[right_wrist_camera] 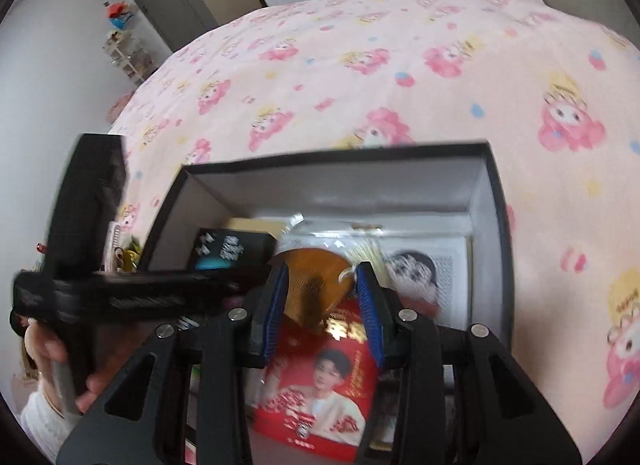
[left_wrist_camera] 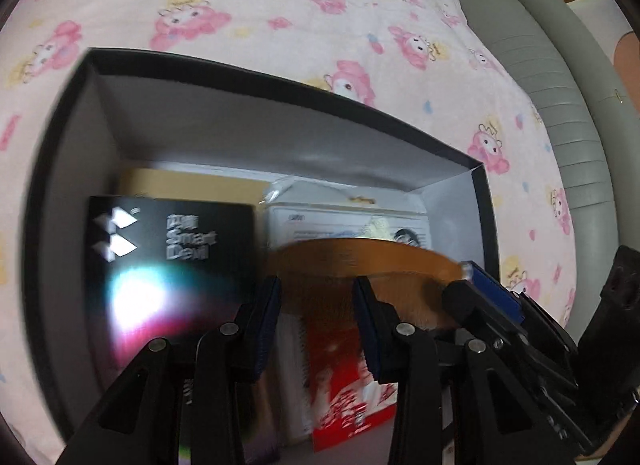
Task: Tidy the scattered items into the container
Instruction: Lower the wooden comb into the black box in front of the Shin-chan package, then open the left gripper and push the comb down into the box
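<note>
Boxes: one black container (right_wrist_camera: 494,205) on the bed (right_wrist_camera: 360,77).
Comb: one amber comb (right_wrist_camera: 316,269), half-round, over the container.
Jaws: right gripper (right_wrist_camera: 322,313) gripping the comb; left gripper (left_wrist_camera: 316,325) parted, empty.

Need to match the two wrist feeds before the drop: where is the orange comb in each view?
Left wrist: the orange comb spans the lower centre, above the left gripper, over the open box.
Right wrist: the comb sits centre, between the right gripper pads.
Shared landmark: the red packet on the box floor.
</note>
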Available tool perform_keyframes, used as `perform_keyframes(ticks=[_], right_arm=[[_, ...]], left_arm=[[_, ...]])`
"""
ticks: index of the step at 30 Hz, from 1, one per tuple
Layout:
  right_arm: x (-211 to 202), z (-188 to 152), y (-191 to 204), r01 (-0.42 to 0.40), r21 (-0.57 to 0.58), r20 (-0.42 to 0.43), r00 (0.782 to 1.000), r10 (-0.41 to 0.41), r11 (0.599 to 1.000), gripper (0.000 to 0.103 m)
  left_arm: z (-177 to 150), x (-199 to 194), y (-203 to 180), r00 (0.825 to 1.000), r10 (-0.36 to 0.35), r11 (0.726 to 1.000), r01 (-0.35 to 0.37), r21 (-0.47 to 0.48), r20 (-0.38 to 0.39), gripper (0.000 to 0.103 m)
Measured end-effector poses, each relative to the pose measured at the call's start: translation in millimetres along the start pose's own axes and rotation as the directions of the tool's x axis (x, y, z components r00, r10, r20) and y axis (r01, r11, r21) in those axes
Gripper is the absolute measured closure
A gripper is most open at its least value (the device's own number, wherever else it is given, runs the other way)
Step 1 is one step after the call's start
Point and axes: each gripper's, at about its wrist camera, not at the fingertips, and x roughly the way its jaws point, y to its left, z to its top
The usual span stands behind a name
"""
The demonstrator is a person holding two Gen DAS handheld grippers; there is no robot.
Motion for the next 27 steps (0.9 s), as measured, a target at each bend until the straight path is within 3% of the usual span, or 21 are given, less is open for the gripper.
perform_keyframes(ticks=[3,5,8,11,14,17,19,22,24,27], right_arm=[[1.1,3.1,-3.8,0.076,0.0,0.019,0.997,-0.076,0.997,0.067],[-2.0,-4.2,-12.6,0.115,0.023,0.017,0.993,-0.115,0.993,0.067],[-14.8,-12.1,-26.3,0.11,0.079,0.039,0.993,-0.113,0.991,0.067],[-36.7,-9.9,-26.1,0.095,0.119,0.117,0.987,-0.109,0.988,0.067],[-50.2,-8.2,-20.5,0.113,0.111,0.171,0.977,-0.131,0.987,0.067],[-43.5,-10.3,-23.5,0.158,0.097,0.14,0.975,-0.171,0.983,0.067],[-36.6,-12.1,-31.3,0.133,0.121,0.1,0.984,-0.145,0.984,0.067],[-31.4,-11.9,-37.0,0.096,0.152,0.078,0.991,-0.108,0.984,0.067],[-30.3,-13.2,-37.2,0.1,0.154,0.079,0.99,-0.113,0.983,0.067],[-28.6,-14.6,-38.7,0.118,0.159,0.082,0.988,-0.133,0.98,0.067]], left_arm=[[5.4,-1.2,-1.3,0.998,0.061,0.998,-0.061,0.0,0.015,0.071],[1.6,-8.4,0.5,0.998,0.053,0.999,-0.053,0.013,0.025,0.071],[-7.9,-16.2,2.3,0.998,0.059,0.997,-0.06,0.046,0.03,0.071],[-15.5,-12.7,-3.0,0.998,0.068,0.994,-0.067,0.082,-0.001,0.071],[-22.9,-4.3,-21.7,0.991,0.13,0.979,-0.125,0.159,-0.018,0.071],[-31.4,7.7,-37.9,0.985,0.161,0.969,-0.144,0.199,-0.067,0.071],[-37.9,14.4,-42.2,0.986,0.145,0.97,-0.125,0.207,-0.083,0.071],[-38.7,30.1,-45.3,0.979,0.18,0.964,-0.156,0.213,-0.099,0.071],[-32.0,36.4,-47.7,0.976,0.197,0.962,-0.175,0.21,-0.089,0.071],[-16.7,35.9,-49.7,0.986,0.16,0.973,-0.149,0.177,-0.048,0.071]])
